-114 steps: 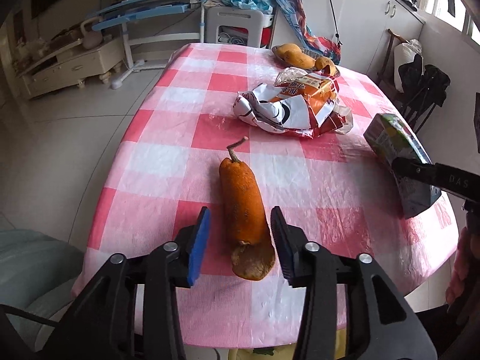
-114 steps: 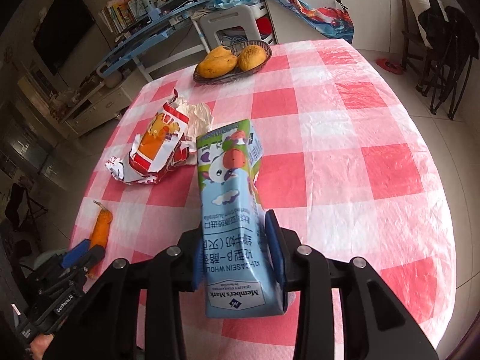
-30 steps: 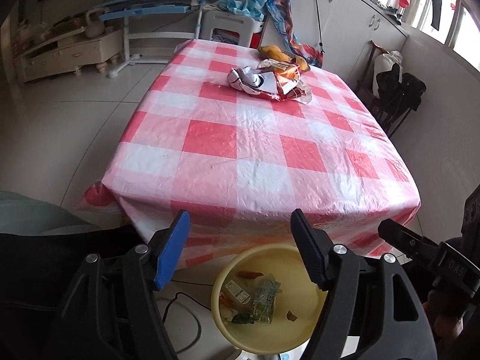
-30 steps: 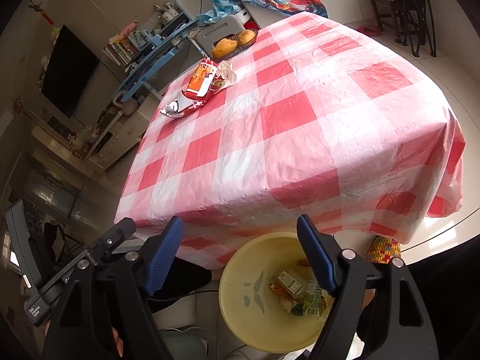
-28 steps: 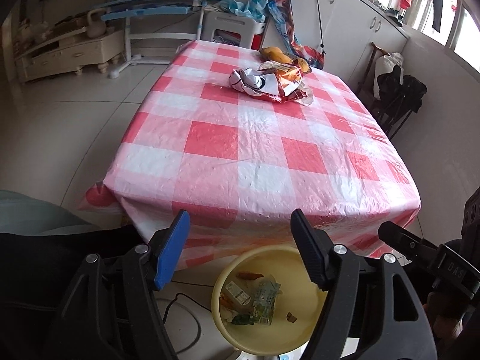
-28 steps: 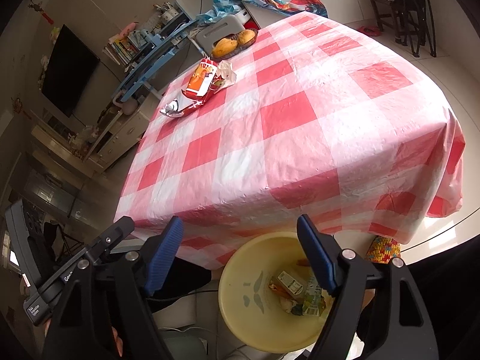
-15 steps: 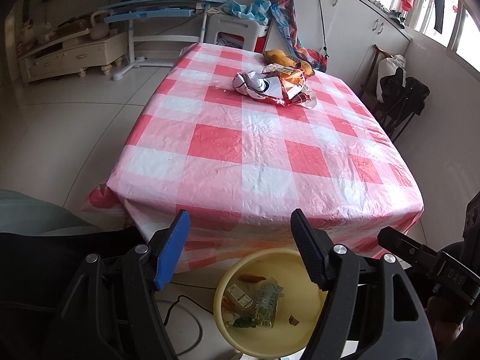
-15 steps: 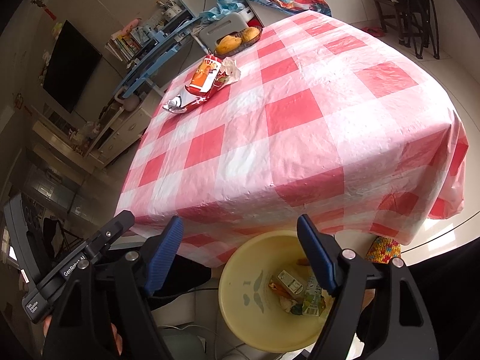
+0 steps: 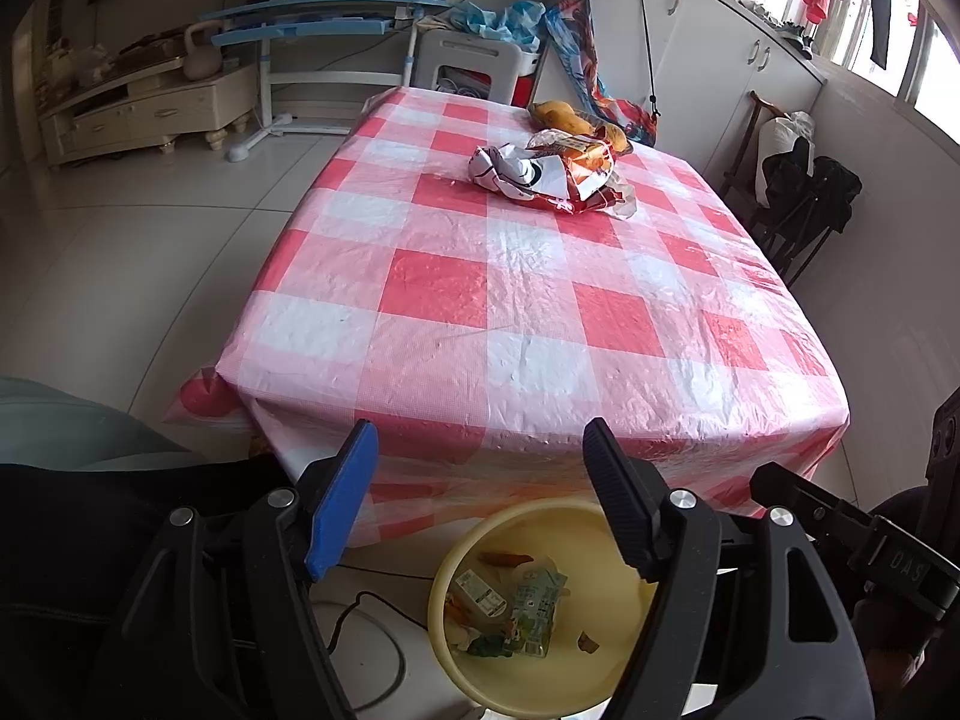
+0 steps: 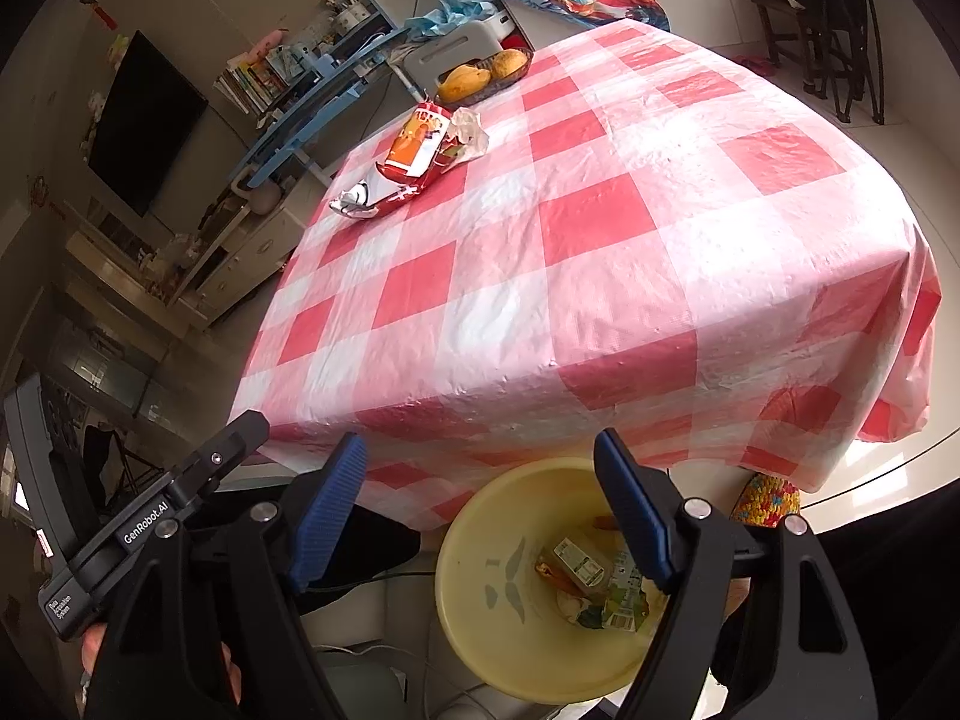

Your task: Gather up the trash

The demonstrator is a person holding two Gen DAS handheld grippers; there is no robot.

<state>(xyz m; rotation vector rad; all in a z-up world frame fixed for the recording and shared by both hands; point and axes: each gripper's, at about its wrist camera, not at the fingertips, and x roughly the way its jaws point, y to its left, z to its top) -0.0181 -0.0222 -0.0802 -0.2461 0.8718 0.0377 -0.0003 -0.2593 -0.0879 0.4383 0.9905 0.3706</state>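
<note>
A yellow bin (image 9: 606, 654) stands on the floor at the table's near edge, with cartons and scraps (image 9: 510, 606) in it; it also shows in the right wrist view (image 10: 480, 588). My left gripper (image 9: 480, 480) is open and empty above the bin. My right gripper (image 10: 480, 480) is open and empty above the bin too. A crumpled orange and white snack bag (image 9: 549, 171) lies at the far end of the red checked table (image 9: 528, 312); it also shows in the right wrist view (image 10: 414, 150).
A bowl of yellow fruit (image 10: 483, 75) stands behind the bag. Folded chairs (image 9: 804, 204) stand to the right of the table. A cable (image 9: 372, 648) lies on the floor left of the bin.
Both grippers have risen and drawn back slightly from the bin, so more of the table top shows. Both stay open and empty.
</note>
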